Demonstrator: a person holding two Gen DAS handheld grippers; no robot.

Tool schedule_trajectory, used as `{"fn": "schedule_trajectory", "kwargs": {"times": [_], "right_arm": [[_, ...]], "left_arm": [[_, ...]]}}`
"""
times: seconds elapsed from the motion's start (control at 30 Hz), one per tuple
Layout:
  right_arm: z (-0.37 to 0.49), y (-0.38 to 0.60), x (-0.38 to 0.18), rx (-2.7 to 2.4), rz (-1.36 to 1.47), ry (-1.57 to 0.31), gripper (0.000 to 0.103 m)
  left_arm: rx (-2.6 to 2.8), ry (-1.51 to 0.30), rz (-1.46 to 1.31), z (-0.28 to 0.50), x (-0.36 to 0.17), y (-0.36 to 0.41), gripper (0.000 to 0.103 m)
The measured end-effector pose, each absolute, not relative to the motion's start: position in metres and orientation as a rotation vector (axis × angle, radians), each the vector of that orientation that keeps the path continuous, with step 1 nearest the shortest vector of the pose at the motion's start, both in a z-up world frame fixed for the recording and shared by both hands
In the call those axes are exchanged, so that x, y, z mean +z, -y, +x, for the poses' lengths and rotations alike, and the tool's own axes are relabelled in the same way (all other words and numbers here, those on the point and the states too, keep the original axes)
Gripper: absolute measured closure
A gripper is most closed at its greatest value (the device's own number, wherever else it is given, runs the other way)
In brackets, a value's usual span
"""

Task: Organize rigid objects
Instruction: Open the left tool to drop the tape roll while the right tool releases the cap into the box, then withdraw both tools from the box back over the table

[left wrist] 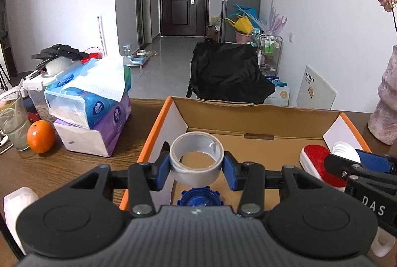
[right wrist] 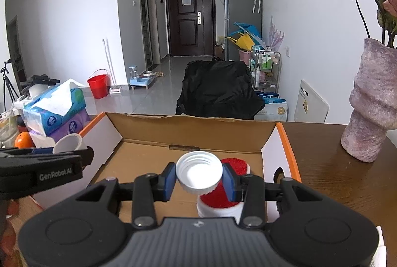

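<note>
Wooden tabletop (left wrist: pixel 74 167) fills the foreground, and on it sits the open cardboard box (left wrist: pixel 248 118) with orange-edged flaps. Over its left half the left gripper (left wrist: pixel 197 165) has its blue pads clamped on a roll of grey tape (left wrist: pixel 196 157), held above the box floor. Over the right half the right gripper (right wrist: pixel 199 178) pinches a white screw cap (right wrist: pixel 199 175), open side up. Below that, a red-and-white lint brush (right wrist: pixel 220 202) lies in the box, and a blue cap (left wrist: pixel 199 198) rests beneath the tape.
</note>
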State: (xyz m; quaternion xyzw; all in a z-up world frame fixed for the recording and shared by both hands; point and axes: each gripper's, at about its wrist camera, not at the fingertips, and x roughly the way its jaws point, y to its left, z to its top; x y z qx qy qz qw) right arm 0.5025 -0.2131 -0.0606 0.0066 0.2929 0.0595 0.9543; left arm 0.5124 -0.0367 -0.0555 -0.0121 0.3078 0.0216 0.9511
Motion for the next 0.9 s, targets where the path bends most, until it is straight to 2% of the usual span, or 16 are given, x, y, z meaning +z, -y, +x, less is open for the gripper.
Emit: {"fn": "schedule_trajectory", "kwargs": {"times": [0.07,0.1,0.13,0.2,0.23,0.27,0.3,0.5,0.9], "right_arm": [[0.503,0.214,-0.061,0.117,0.013,-0.598,0.064],[0.503,0.214,-0.061,0.112,0.011,-0.6,0.061],[0.504,0.214,-0.061,0.108,0.007,-0.605,0.057],[0.504,0.215,-0.061,0.094,-0.005,-0.611,0.041],[0.504,0.216,-0.061,0.084,-0.012,-0.611,0.036],[0.503,0.217,-0.061,0.073,-0.017,-0.61,0.026],[0.503,0.219,-0.06,0.064,-0.018,-0.606,0.018],[0.501,0.223,-0.058,0.038,-0.003,-0.596,0.0],[0.494,0.222,-0.053,0.048,0.004,-0.576,0.0]], "left_arm": [[0.036,-0.634,-0.031,0.513,-0.055,0.035,0.039],[0.035,-0.632,-0.035,0.512,-0.055,0.034,0.027],[0.036,-0.624,-0.037,0.512,-0.054,0.032,0.022],[0.047,-0.604,-0.026,0.509,-0.051,0.031,0.017],[0.054,-0.595,-0.021,0.508,-0.049,0.031,0.011],[0.059,-0.585,-0.018,0.506,-0.048,0.03,0.004],[0.062,-0.577,-0.017,0.505,-0.047,0.03,0.002],[0.068,-0.567,-0.01,0.502,-0.041,0.029,0.0],[0.058,-0.566,-0.028,0.498,-0.038,0.028,0.0]]}}
